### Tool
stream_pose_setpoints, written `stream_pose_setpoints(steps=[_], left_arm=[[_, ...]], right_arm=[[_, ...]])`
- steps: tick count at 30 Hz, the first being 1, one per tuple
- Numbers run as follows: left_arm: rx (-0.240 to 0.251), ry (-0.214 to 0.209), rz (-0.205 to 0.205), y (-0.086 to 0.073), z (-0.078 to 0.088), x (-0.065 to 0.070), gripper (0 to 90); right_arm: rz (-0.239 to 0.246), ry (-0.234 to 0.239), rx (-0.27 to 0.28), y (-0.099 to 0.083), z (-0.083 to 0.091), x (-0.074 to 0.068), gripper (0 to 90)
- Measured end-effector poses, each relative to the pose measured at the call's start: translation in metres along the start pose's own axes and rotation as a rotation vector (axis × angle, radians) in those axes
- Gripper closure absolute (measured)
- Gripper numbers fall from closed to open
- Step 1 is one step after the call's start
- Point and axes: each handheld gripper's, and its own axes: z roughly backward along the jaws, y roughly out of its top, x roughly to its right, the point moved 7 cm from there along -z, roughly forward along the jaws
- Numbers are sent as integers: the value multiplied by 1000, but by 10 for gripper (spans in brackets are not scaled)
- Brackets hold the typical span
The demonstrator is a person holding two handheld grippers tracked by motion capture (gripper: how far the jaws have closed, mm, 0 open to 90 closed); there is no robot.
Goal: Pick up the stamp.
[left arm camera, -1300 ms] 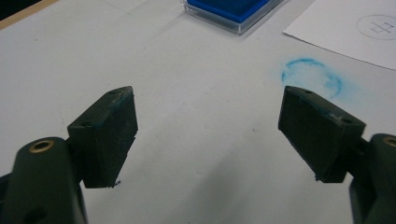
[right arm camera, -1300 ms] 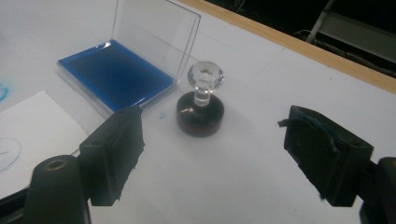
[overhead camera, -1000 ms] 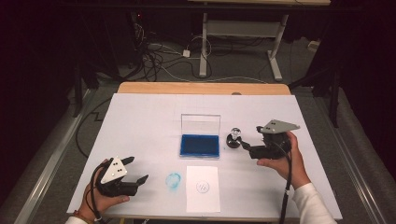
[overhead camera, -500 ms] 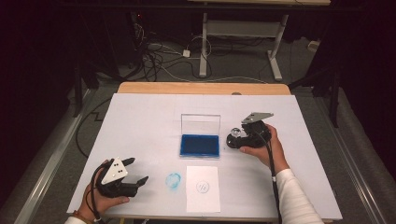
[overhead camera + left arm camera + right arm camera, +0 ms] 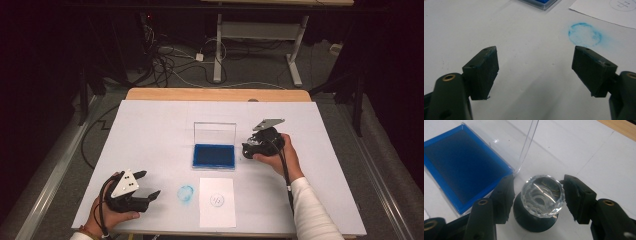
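Right gripper view | right tool (image 5: 537, 196) closing round stamp (image 5: 541, 197), pads near-touching, lower centre | left tool (image 5: 535, 72) spread, empty

Off to the side of your work

You had a stamped paper sheet (image 5: 217, 201) beside a blue ink smudge (image 5: 185, 193) on the white table (image 5: 150, 130).

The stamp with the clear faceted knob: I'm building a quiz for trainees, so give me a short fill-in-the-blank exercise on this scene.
1. The stamp stands between the fingers of the ___ gripper.
2. The ink pad is ___ in colour.
3. The ink pad's clear lid stands ___.
4. The round blue smudge lies to the ___ of the paper sheet in the high view.

Missing words: right; blue; open; left
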Motion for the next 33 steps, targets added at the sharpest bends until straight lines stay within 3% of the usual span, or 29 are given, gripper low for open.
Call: stream_pose_setpoints(steps=[7,21,33], left_arm=[[-11,-8,-12,-1,-1,2,206],[-10,-9,-12,-1,-1,2,207],[-3,-5,-20,3,-2,0,207]], right_arm=[[10,-13,-5,1,3,0,561],[23,5,-8,0,5,-3,570],[41,12,26,4,17,-10,570]])
